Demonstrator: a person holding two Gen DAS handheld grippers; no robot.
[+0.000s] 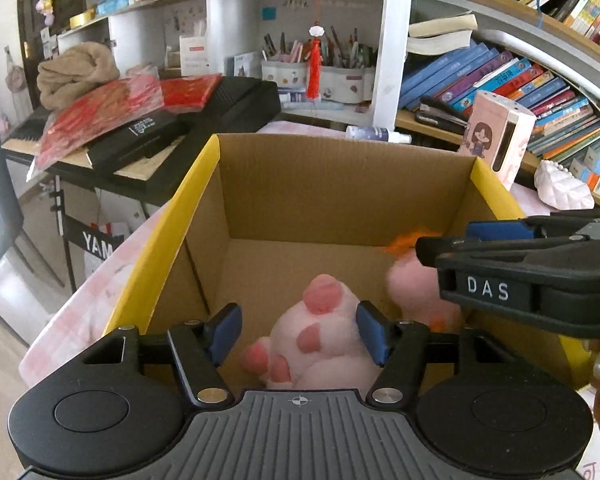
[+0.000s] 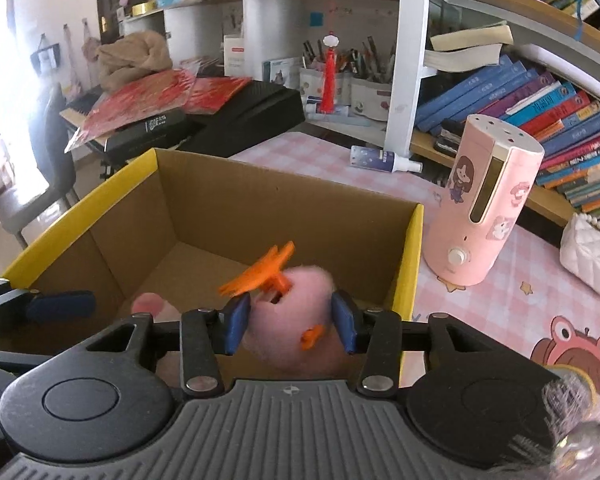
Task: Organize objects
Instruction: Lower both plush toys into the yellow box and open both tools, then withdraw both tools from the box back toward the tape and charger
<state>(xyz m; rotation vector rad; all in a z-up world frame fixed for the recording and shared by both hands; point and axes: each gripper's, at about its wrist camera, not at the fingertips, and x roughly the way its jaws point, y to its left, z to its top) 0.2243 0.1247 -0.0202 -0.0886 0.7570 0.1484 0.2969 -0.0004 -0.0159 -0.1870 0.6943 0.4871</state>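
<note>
Left gripper (image 1: 298,330): jaws partly open around a pale pink paw plush (image 1: 320,332), right pad against its side, left pad clear of it; plush low inside the cardboard box (image 1: 340,184), whether on the floor cannot be told. Right gripper (image 2: 290,320): jaws narrow, both pads pressing a fuzzy pink toy (image 2: 296,320) with an orange propeller (image 2: 264,268), held over the box's right half, just inside the yellow rim. Risk, judged: two grippers crowd one box and may knock together; the propeller could snag a pad on release. Beyond the box: a small spray bottle (image 2: 384,158) and a pink humidifier (image 2: 484,208) on the checked tablecloth (image 2: 520,300). Farthest: bookshelf (image 2: 560,108).
</note>
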